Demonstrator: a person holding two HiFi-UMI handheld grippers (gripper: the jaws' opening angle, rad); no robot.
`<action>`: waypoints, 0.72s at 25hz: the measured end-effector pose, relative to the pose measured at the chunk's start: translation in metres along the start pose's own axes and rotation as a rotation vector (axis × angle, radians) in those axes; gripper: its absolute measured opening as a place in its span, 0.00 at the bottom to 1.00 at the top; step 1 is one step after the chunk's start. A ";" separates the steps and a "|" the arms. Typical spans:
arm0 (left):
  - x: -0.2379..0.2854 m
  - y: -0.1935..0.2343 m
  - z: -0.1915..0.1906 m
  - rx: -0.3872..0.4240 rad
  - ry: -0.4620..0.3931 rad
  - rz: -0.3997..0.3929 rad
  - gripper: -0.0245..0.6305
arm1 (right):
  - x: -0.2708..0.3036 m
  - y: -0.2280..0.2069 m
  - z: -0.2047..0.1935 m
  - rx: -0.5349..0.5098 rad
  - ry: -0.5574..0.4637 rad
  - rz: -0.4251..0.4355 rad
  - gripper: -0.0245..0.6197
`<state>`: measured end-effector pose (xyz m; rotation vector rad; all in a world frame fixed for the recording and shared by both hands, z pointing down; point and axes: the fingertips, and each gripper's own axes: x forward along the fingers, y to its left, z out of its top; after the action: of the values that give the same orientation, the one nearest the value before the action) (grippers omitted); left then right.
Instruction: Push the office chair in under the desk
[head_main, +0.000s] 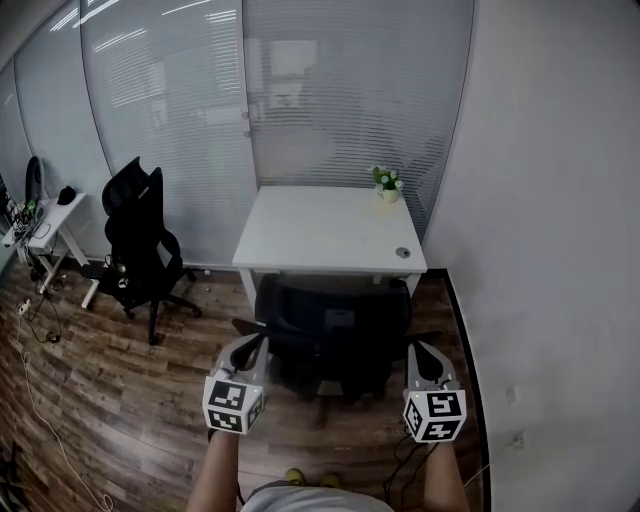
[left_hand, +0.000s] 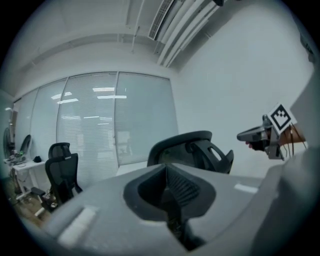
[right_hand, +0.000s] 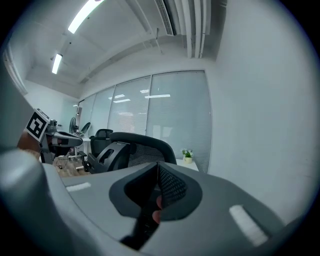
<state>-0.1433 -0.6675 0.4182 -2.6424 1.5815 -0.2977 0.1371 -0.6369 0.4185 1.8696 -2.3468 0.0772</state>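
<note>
Black mesh and plastic, the office chair (head_main: 335, 335) is sitting at the near edge of the white desk (head_main: 300, 225), its seat tucked partly beneath the top and its backrest facing the person. Whether it is fully home is hard to tell from above. The left gripper (head_main: 247, 347) and the right gripper (head_main: 424, 352) are hovering on either side of the backrest, near it but apparently not touching. Both are showing their jaws pressed together with nothing between them, pointing roughly level toward the desk.

Judging by its build, the chair is likely to be moderately heavy yet free to roll over the wooden floor (head_main: 120, 400), and prone to swivelling if pushed on one side only. The mesh panel is probably going to give under pressure. The stiff outer frame of the backrest, taken high up and on both sides at once, looks the best place to bear against with closed jaws.

On the desk's far right corner a small potted plant (head_main: 386, 184) is standing, well clear of the chair. A second black chair (head_main: 140, 240) is standing off to the left before the blind-covered glass wall (head_main: 200, 100), and a white wall (head_main: 560, 200) is running close along the desk's right edge, leaving little room to steer.
</note>
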 end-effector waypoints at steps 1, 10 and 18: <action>-0.001 0.002 0.001 0.002 -0.001 0.000 0.04 | 0.000 0.002 0.002 0.004 -0.003 -0.004 0.05; -0.018 0.010 0.009 0.012 -0.022 0.015 0.04 | -0.015 0.012 0.016 0.021 -0.043 -0.039 0.04; -0.035 0.010 0.023 0.011 -0.048 0.015 0.04 | -0.031 0.020 0.025 -0.009 -0.047 -0.043 0.04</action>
<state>-0.1635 -0.6432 0.3897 -2.6079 1.5800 -0.2403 0.1219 -0.6060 0.3900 1.9368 -2.3320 0.0186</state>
